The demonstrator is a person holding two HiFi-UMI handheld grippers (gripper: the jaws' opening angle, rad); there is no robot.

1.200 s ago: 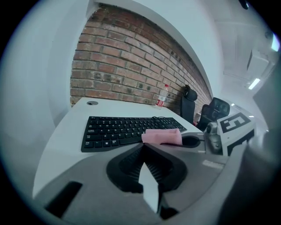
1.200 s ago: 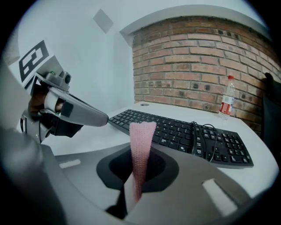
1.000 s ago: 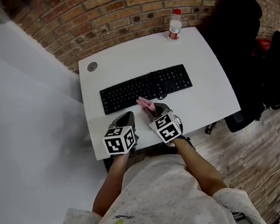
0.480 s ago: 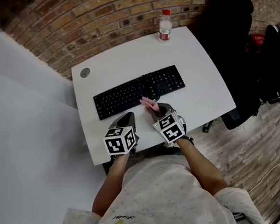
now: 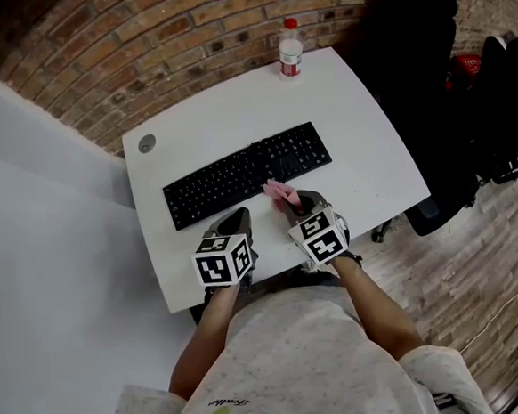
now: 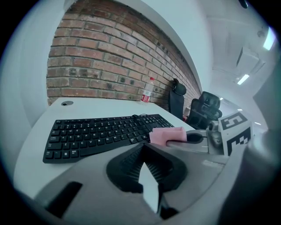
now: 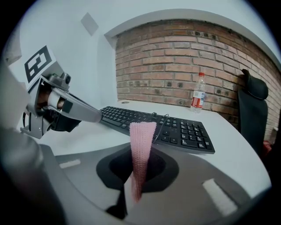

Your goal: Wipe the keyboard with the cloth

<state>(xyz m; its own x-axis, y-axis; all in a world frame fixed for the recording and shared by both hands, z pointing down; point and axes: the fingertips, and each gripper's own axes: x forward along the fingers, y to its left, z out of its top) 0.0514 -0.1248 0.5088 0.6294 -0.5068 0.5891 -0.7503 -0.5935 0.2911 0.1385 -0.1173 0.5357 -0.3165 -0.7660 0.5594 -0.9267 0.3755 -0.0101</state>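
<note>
Nearly on the keys: cloth held at the keyboard's front edge

Left tongs (image 5: 232,223) sit at the 7 o'clock edge of the bench (image 5: 370,139), tips together with nothing between them, just short of the black keyboard (image 5: 238,172). They could usefully press the keyboard's near rim so it does not slide. At the keyboard's 5 o'clock edge, the right tongs (image 5: 296,204) are clamped on the pink cloth (image 5: 280,191), whose free end sticks out past the tips. To wipe well, I judge the cloth should lie flat on the keys and travel along the rows under light pressure, with the tips kept off the keys. A water bottle (image 5: 290,47) stands at the bench's 1 o'clock corner, well apart. Only the right gripper view shows the cloth as a narrow upright strip. Only the head view shows both tongs side by side.
</note>
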